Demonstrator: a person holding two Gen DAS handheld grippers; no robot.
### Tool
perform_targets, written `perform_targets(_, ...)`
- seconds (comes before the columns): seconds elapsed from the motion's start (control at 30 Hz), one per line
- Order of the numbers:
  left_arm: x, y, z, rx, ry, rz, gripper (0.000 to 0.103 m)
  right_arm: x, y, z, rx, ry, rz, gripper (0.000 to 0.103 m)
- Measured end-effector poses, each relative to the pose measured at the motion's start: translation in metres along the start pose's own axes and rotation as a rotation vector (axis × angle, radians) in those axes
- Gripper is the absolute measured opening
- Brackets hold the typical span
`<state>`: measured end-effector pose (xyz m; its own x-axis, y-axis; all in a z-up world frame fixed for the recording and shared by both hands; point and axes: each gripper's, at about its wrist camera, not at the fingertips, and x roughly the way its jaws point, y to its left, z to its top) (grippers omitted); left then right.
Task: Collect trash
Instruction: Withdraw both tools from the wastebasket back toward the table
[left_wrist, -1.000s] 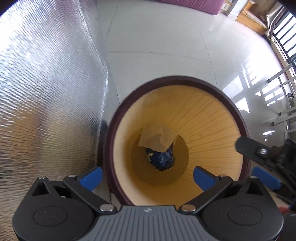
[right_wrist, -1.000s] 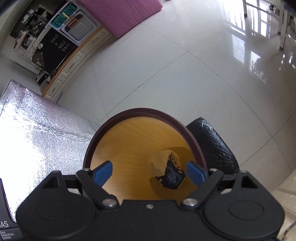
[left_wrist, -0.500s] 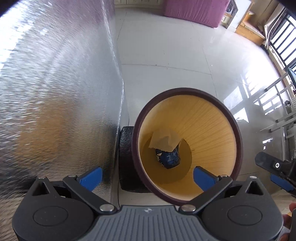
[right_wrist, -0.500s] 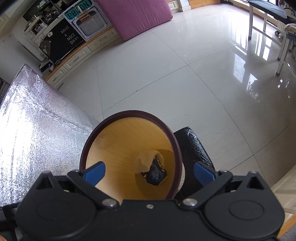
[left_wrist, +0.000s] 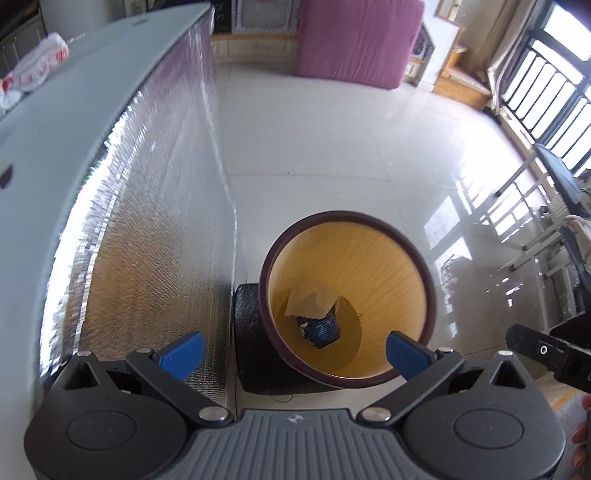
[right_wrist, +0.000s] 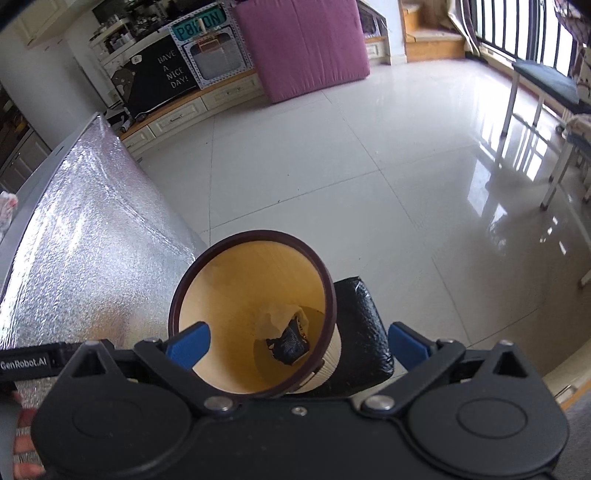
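A round trash bin (left_wrist: 373, 258) with a dark brown rim and yellow inside stands on the floor. At its bottom lie a crumpled tan paper (left_wrist: 310, 301) and a dark blue wrapper (left_wrist: 322, 328). My left gripper (left_wrist: 295, 352) hangs above the bin, open and empty. In the right wrist view the bin (right_wrist: 236, 288) holds the same paper (right_wrist: 275, 317) and wrapper (right_wrist: 290, 341). My right gripper (right_wrist: 298, 344) is high over it, jaws wide open with nothing between them. Part of the right gripper (left_wrist: 535, 347) shows at the left view's right edge.
A table side covered in silver foil (left_wrist: 147, 229) rises just left of the bin. A white wrapper (left_wrist: 33, 62) lies on the tabletop. A black block (right_wrist: 364, 332) sits against the bin. Glossy tiled floor, a pink cushion (right_wrist: 303, 48) and bench legs (right_wrist: 532, 110) lie beyond.
Both grippers have risen away from the bin, which now looks smaller and lower in each view. The right jaws have spread a little wider. The trash in the bin has not moved.
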<state>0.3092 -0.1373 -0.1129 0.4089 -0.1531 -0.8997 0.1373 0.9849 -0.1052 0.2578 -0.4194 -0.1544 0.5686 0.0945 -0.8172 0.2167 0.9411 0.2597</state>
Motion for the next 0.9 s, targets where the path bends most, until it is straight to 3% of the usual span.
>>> perform_targets(0.47, -0.081, -0.002, -0.030, 0.053, -0.163, -0.053, 0.103, -0.087, 0.015, -0.013, -0.101, -0.124, 0.004, 0.103)
perform_targets(0.7, -0.121, 0.025, -0.046, 0.017, -0.241, -0.064, 0.103, -0.120, 0.028, -0.025, -0.128, -0.190, 0.017, 0.103)
perform_targets(0.9, -0.154, 0.061, -0.060, -0.023, -0.332, -0.009, 0.103, -0.130, 0.053, -0.039, -0.153, -0.246, 0.046, 0.103)
